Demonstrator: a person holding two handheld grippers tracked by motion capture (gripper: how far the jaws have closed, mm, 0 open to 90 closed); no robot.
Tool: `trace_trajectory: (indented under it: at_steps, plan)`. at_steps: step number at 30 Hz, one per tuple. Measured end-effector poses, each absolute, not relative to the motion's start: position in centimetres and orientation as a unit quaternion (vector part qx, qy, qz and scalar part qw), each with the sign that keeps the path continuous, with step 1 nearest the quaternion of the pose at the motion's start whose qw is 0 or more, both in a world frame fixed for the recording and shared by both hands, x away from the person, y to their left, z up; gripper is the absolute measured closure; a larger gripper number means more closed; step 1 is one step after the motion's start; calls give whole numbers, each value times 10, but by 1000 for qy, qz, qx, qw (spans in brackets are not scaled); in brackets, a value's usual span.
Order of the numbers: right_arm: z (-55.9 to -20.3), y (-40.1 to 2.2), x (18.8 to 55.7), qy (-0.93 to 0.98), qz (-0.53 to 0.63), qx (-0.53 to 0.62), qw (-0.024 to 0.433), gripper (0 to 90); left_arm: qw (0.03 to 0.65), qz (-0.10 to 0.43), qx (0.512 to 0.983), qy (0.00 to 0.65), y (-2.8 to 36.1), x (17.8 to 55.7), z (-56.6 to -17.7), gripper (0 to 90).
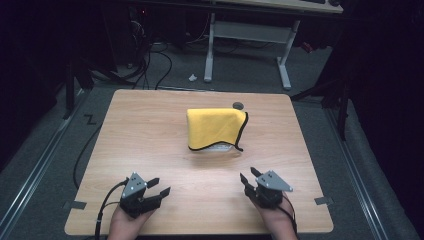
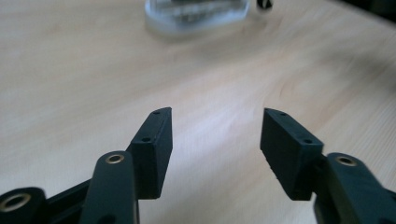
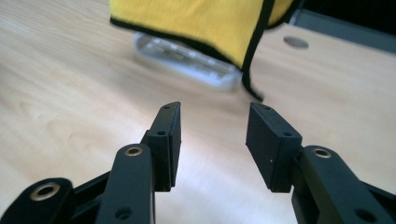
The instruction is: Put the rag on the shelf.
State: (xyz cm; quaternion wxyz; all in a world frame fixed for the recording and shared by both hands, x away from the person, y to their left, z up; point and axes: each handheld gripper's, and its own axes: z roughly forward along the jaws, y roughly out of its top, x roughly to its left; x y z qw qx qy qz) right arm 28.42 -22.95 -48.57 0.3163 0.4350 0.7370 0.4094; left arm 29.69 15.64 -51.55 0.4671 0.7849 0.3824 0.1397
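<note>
Nearest me, the left tongs (image 1: 161,186) and right tongs (image 1: 248,175) hang low over the bench (image 1: 150,150), both spread wide and empty. This looks like the approach: next they must reach forward to the yellow cloth (image 1: 215,127) mid-bench. It drapes a clear container (image 3: 187,60) whose contents I can't make out.

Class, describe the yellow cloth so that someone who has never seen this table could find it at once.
Start at the wooden table and look past its middle, toward the far edge. There the yellow cloth lies draped over a clear container. Its bright yellow and thin black border set it apart from the small dark disc just behind it.
</note>
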Motion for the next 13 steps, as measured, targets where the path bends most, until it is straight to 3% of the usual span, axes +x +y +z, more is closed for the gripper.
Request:
trace_trajectory:
  at_steps: [4, 13]
  plan:
    - [-514, -224, 267, 761, 374, 426, 314, 569, 451, 123, 790, 397, 156, 300, -523, 448]
    - [-518, -223, 274, 770, 369, 423, 304, 554, 455, 119, 787, 399, 155, 302, -521, 441]
